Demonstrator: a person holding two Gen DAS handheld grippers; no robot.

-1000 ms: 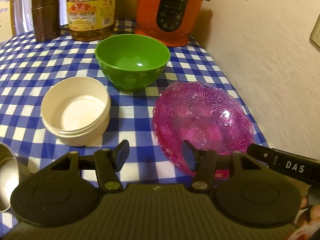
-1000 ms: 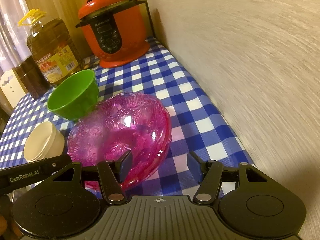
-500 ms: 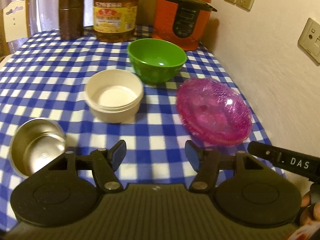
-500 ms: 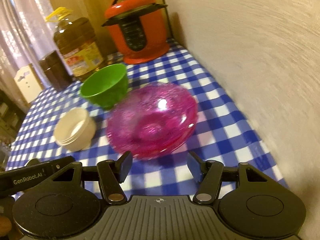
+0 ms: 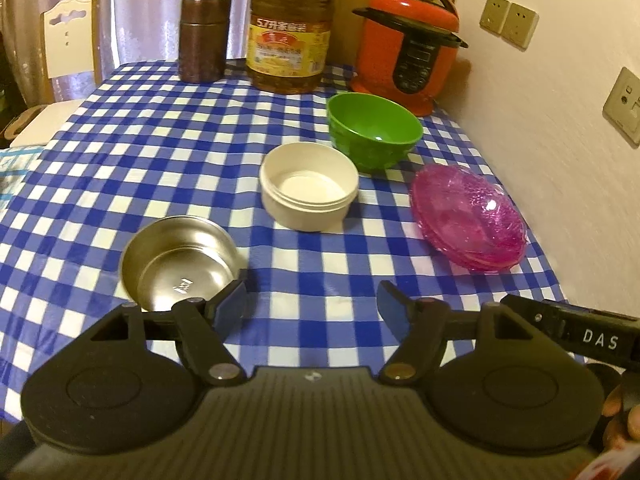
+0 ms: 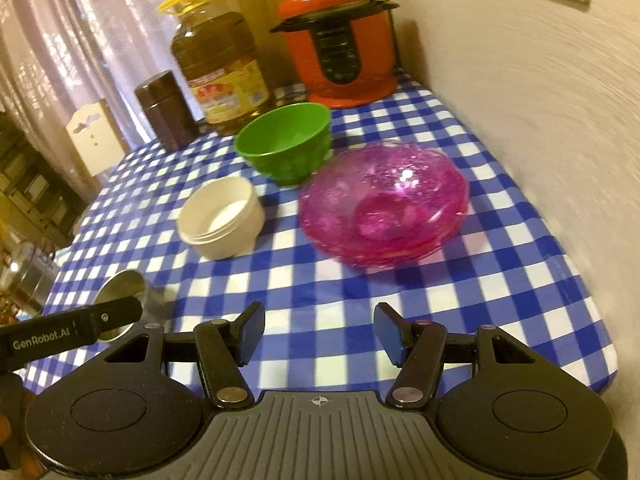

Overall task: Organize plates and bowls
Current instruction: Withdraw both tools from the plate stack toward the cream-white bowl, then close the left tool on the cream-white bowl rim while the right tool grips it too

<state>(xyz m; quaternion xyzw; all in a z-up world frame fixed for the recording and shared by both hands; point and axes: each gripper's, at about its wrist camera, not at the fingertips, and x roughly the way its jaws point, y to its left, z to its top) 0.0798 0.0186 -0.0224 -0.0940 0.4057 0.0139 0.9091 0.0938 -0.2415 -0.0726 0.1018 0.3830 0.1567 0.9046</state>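
A stack of pink glass plates [image 5: 470, 222] [image 6: 386, 204] rests on the blue checked table [image 5: 120, 152] near the wall. Behind it stands a green bowl [image 5: 374, 134] [image 6: 286, 142]. A cream bowl [image 5: 308, 186] [image 6: 222, 218] sits to its left, and a steel bowl [image 5: 178, 262] [image 6: 122, 294] lies nearest me. My left gripper [image 5: 312, 306] hovers above the table's near part, its jaws opening with nothing between them. My right gripper [image 6: 320, 336] stands open and empty, well short of the pink plates.
At the table's far end stand a red pressure cooker [image 5: 406, 66] [image 6: 340, 46], a big oil bottle [image 5: 290, 28] [image 6: 220, 64] and a brown canister [image 5: 204, 38] [image 6: 166, 110]. A wall [image 5: 560, 160] runs along the right edge. A white chair [image 5: 70, 40] is at the far left.
Both grippers have drawn back and up from the pink plates, which now lie flat on the table. The left jaws have widened. The steel bowl has come into view.
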